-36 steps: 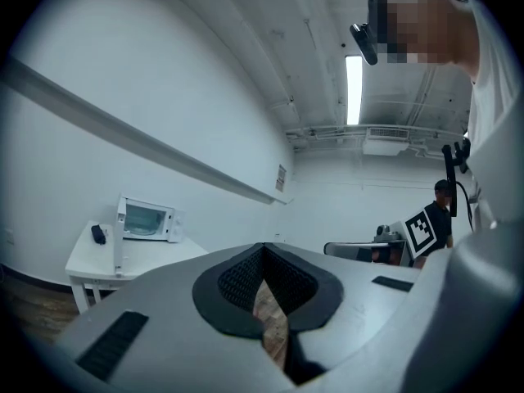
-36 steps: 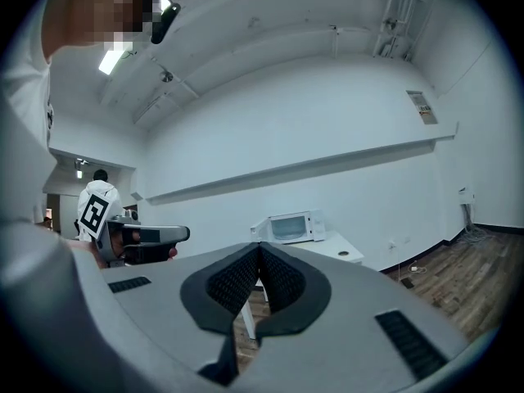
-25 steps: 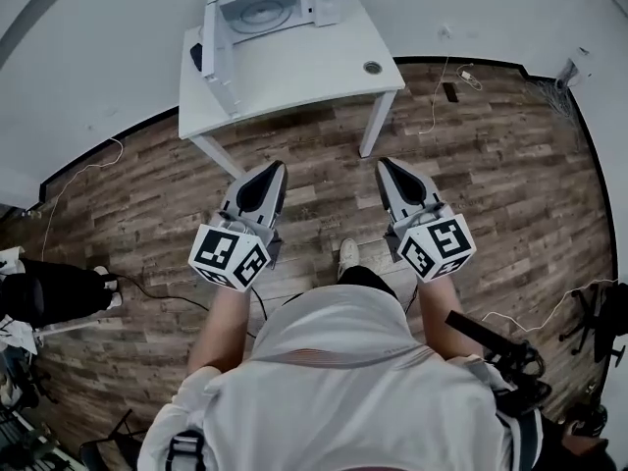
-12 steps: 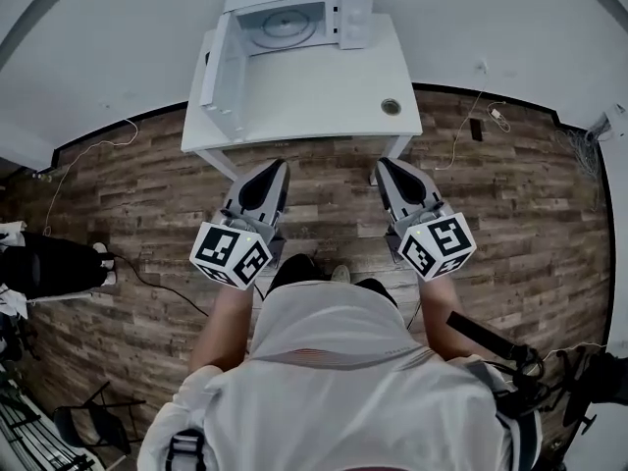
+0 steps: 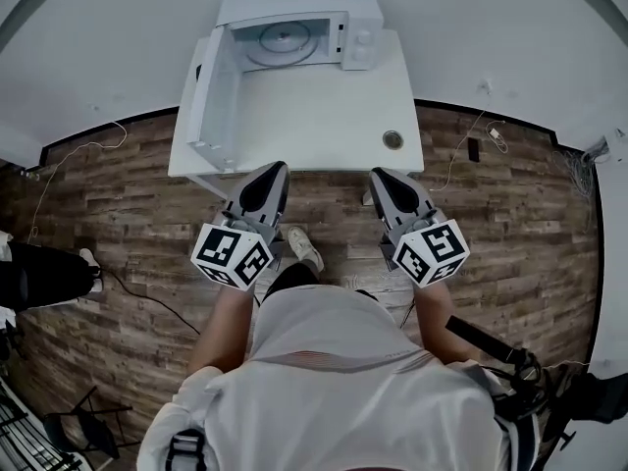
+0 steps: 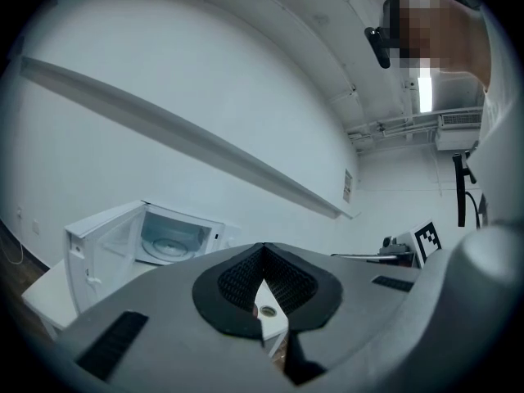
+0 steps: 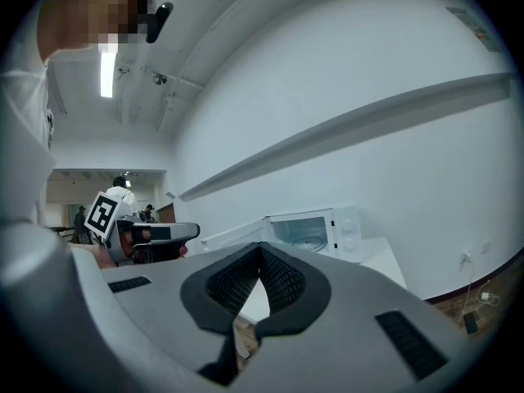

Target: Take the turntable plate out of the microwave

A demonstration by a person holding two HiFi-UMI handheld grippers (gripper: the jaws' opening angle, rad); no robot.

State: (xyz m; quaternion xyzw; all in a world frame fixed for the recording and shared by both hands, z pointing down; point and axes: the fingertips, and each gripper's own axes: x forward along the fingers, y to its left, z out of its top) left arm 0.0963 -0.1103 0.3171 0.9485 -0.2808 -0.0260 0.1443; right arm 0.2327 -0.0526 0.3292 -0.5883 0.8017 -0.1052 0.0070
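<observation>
A white microwave [image 5: 294,23] stands at the back of a white table [image 5: 324,116], its door [image 5: 211,86] swung open to the left. The glass turntable plate [image 5: 283,39] lies inside on the cavity floor; it also shows as the plate [image 6: 168,246] in the left gripper view and the plate [image 7: 304,241] in the right gripper view. My left gripper [image 5: 278,168] and right gripper [image 5: 376,175] are side by side at the table's front edge, pointing level at it, well short of the microwave. Both are shut and hold nothing: left gripper [image 6: 262,248], right gripper [image 7: 260,248].
A round cable hole [image 5: 392,139] sits near the table's front right corner. Wood floor lies below, with cables [image 5: 471,150] by the wall at right and a dark chair [image 5: 39,273] at far left. My shoe [image 5: 304,248] is just before the table. People [image 7: 123,188] stand far off.
The table and microwave have drawn nearer in the head view; both grippers have advanced up to the table's front edge. Both stay shut and empty.
</observation>
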